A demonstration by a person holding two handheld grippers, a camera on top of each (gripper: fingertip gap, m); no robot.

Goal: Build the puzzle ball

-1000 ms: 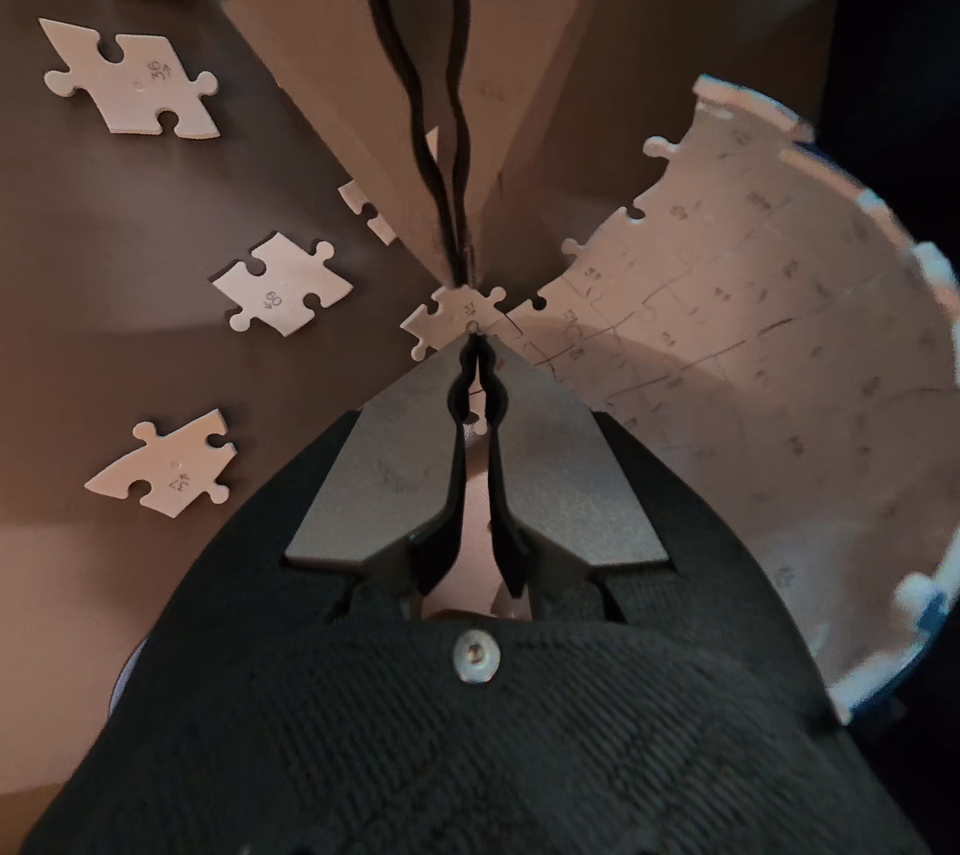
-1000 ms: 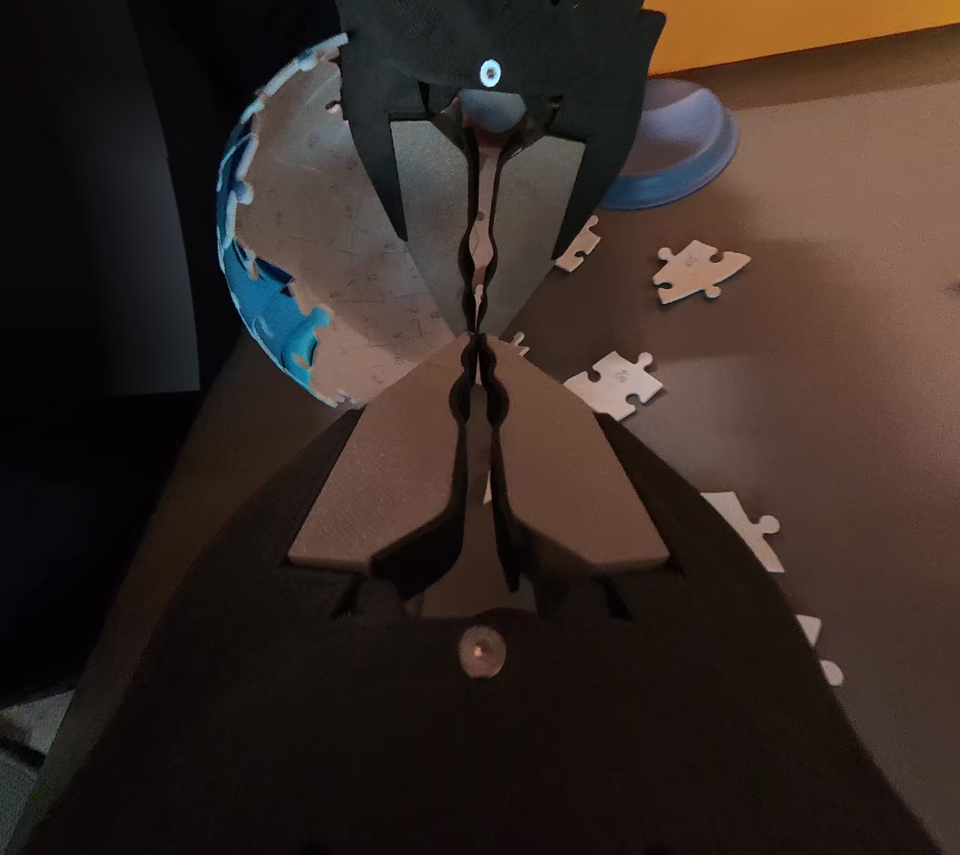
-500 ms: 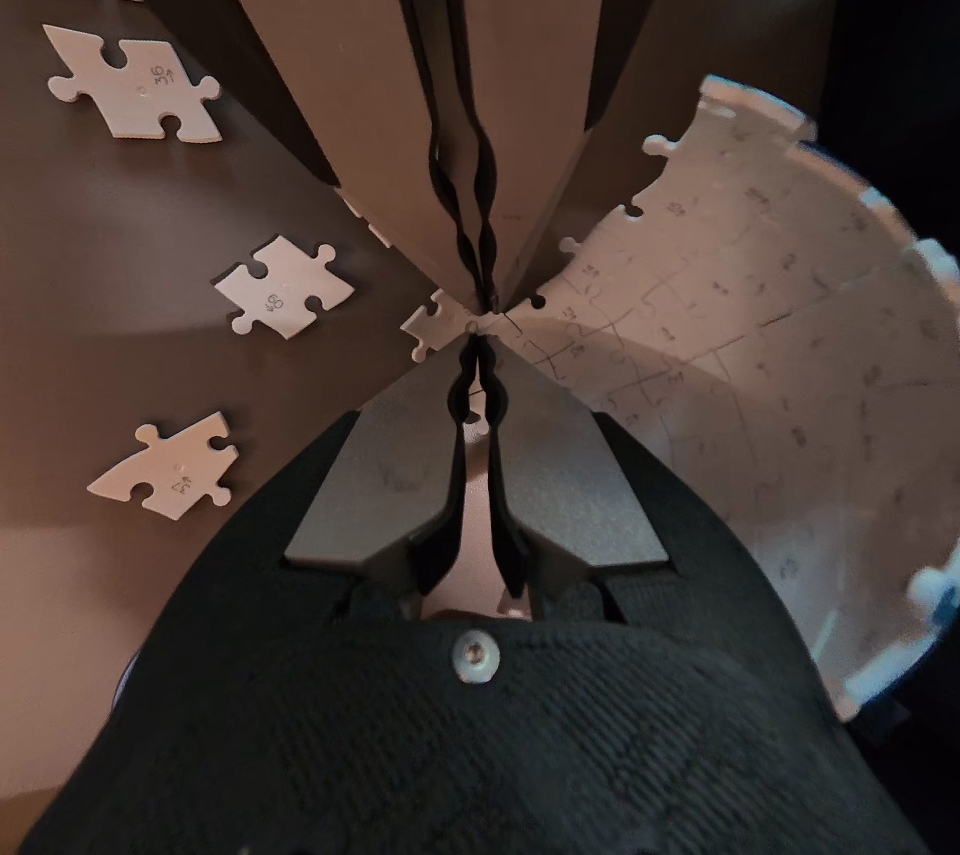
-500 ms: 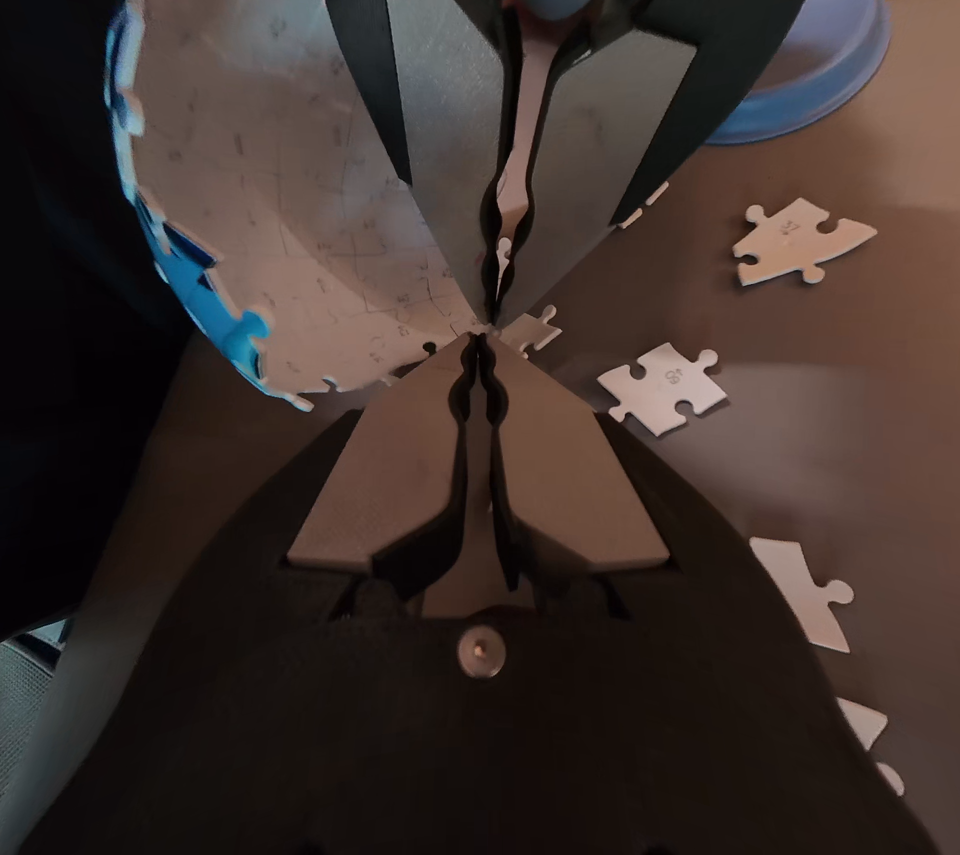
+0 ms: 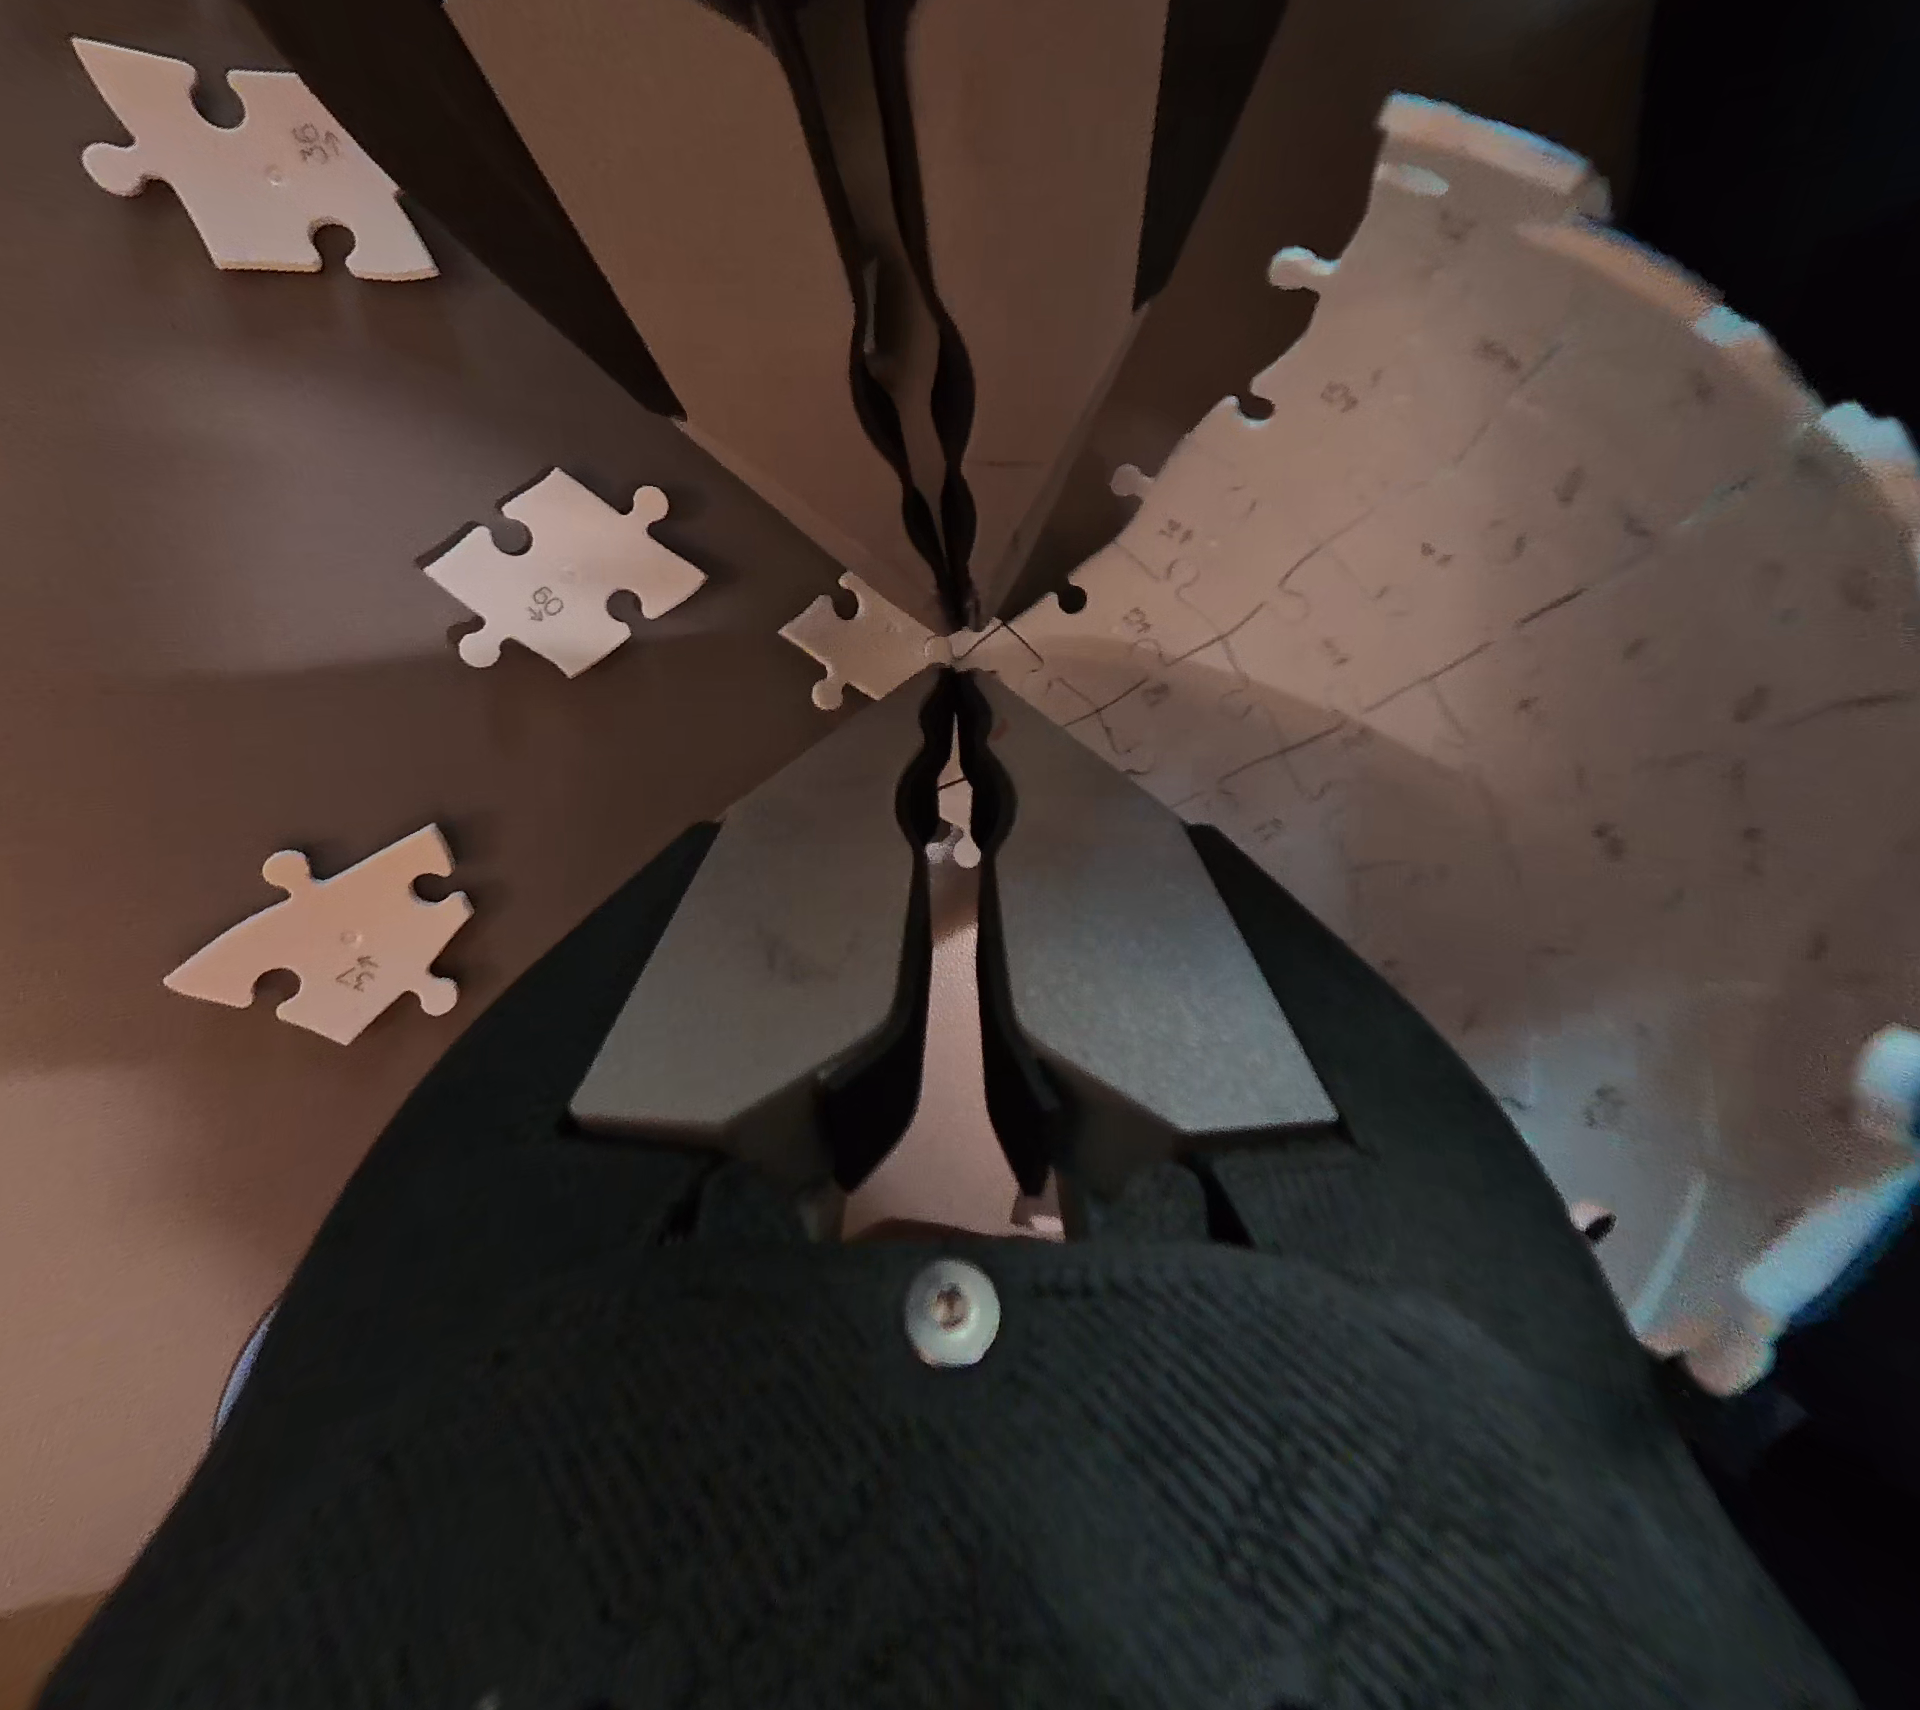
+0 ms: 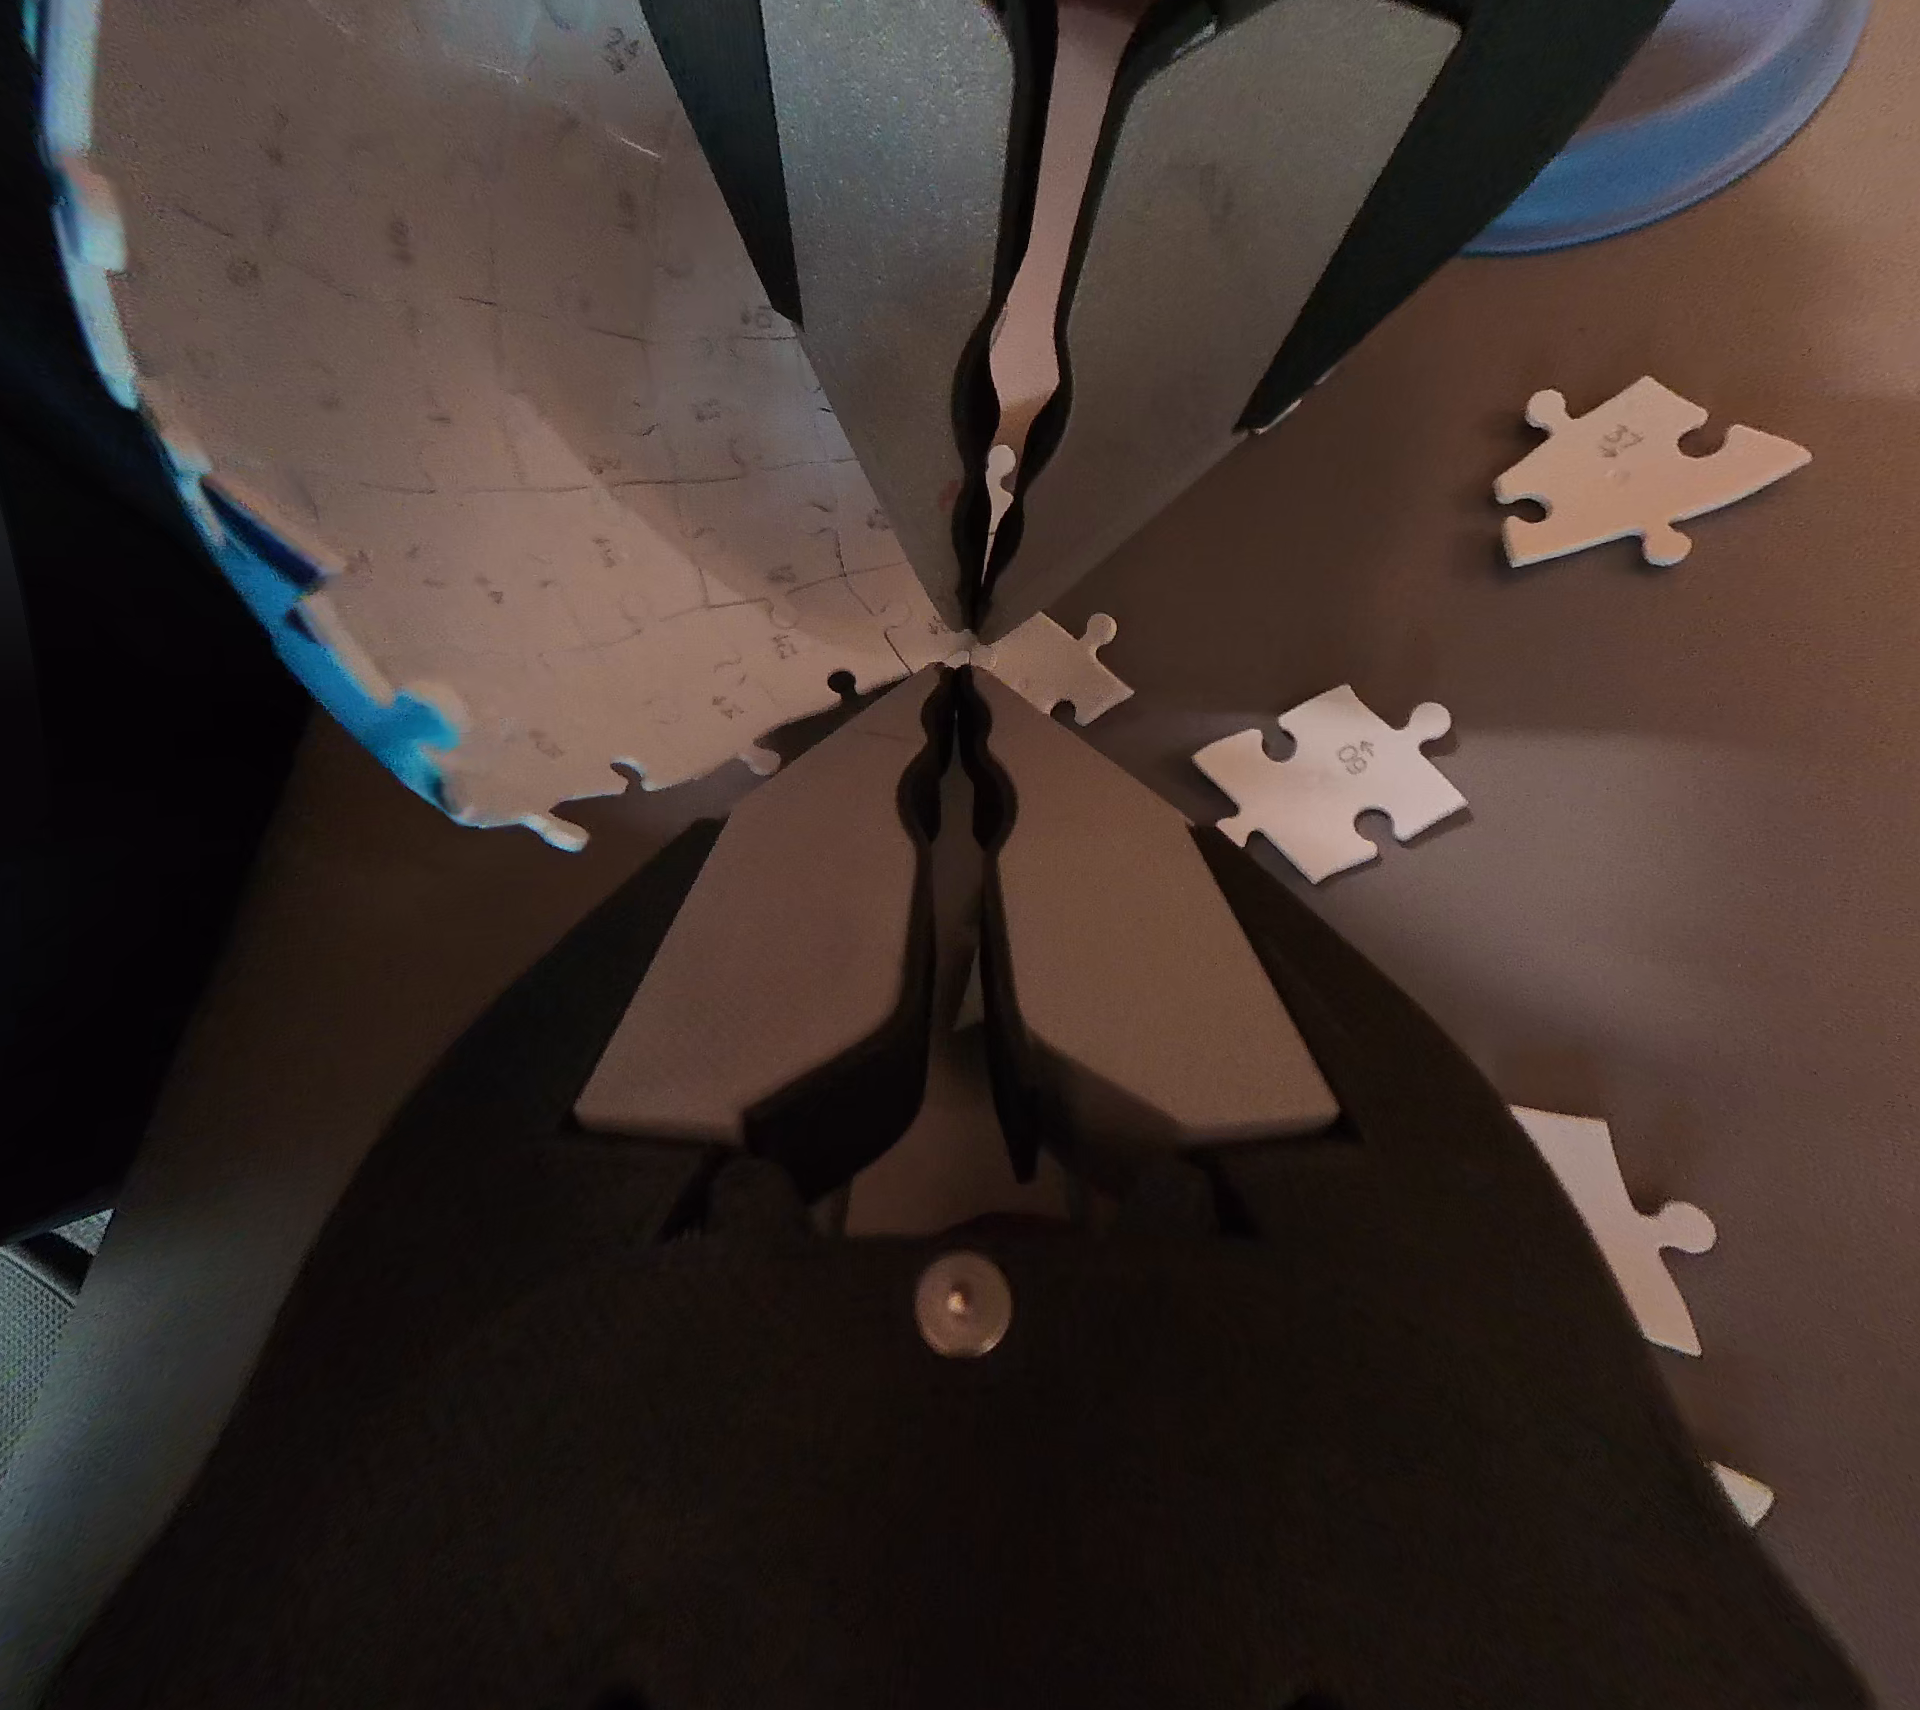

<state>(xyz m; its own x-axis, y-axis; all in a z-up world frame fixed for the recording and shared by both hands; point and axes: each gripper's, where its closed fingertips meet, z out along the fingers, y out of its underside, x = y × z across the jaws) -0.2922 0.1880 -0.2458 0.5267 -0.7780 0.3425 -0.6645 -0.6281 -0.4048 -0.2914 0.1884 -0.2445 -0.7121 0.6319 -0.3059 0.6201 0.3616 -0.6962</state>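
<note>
Brown worktop (image 5: 208, 725), dim light, a brighter band across it; dark surroundings beyond its edge, nothing of the room readable.

Half-built puzzle ball (image 5: 1507, 725): an open shell, pale numbered inner side facing both cameras, blue printed outer side showing only at the rim (image 6: 270, 580). It sits right of the left hand-held gripper (image 5: 951, 673), left of the right hand-held gripper (image 6: 961, 673). Its far rim runs out of frame and is blurred.

The two grippers meet tip to tip at the shell's toothed edge. Both are closed almost completely. A single loose piece (image 5: 862, 647) sits at that meeting point, touching the shell edge; which gripper pinches it, or whether either grips the shell, cannot be told.

Blue dish (image 6: 1714, 133) behind the left gripper, partly hidden.

Loose white pieces lie face-down on the worktop: one (image 5: 566, 585) near, one (image 5: 332, 933) farther left of the left gripper, another (image 5: 260, 174) beyond, others cut off by the frame.
</note>
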